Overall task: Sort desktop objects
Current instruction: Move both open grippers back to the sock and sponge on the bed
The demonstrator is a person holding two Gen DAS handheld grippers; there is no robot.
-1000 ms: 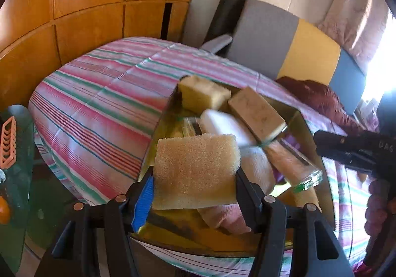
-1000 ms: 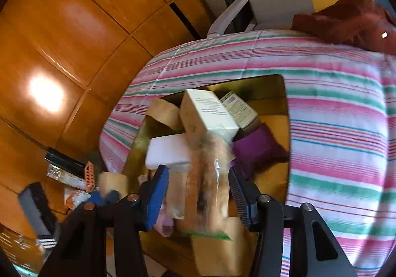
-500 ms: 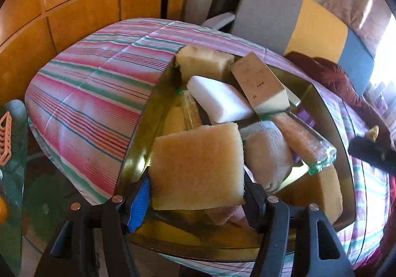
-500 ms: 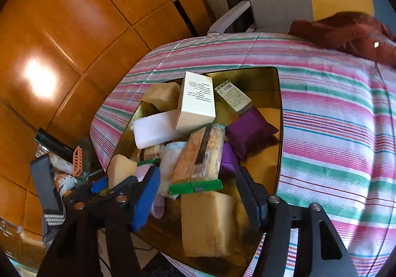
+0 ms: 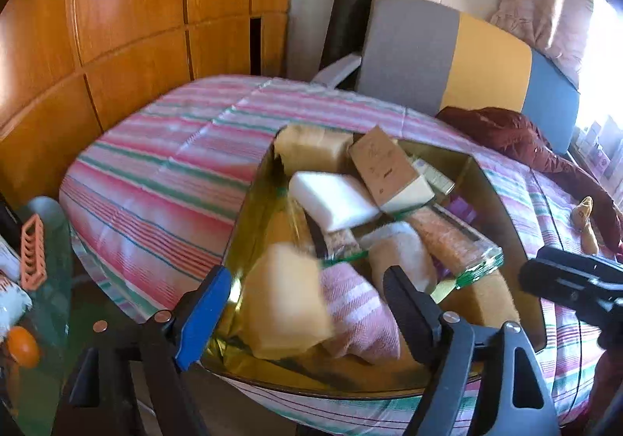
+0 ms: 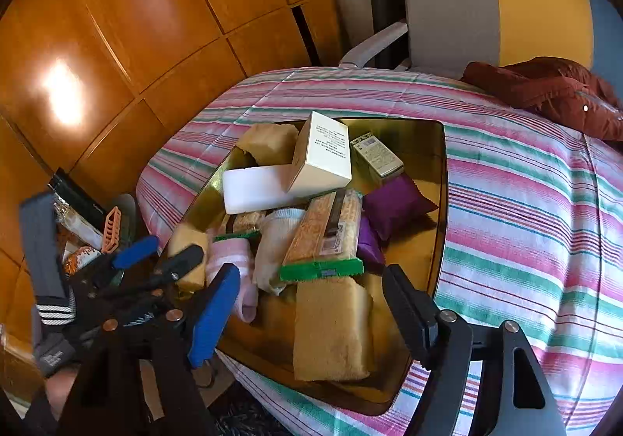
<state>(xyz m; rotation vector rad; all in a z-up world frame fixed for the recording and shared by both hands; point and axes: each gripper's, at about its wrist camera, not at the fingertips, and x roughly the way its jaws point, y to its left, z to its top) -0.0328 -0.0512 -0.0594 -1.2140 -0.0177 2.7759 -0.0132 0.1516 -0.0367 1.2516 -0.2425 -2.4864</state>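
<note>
My left tool (image 5: 307, 303) hangs wide, empty, over the yellow sponge (image 5: 286, 303) at the near corner of the gold tray (image 5: 249, 210). My right tool (image 6: 311, 303) gapes too. The heaped tray risks spilling the white box (image 6: 323, 155) if nudged.

Wooden wardrobe (image 5: 136, 15), tricolour chair (image 5: 447, 54)

Left tool (image 5: 307, 305) opened — sponge (image 5: 286, 303) dropped into tray (image 5: 249, 202).
</note>
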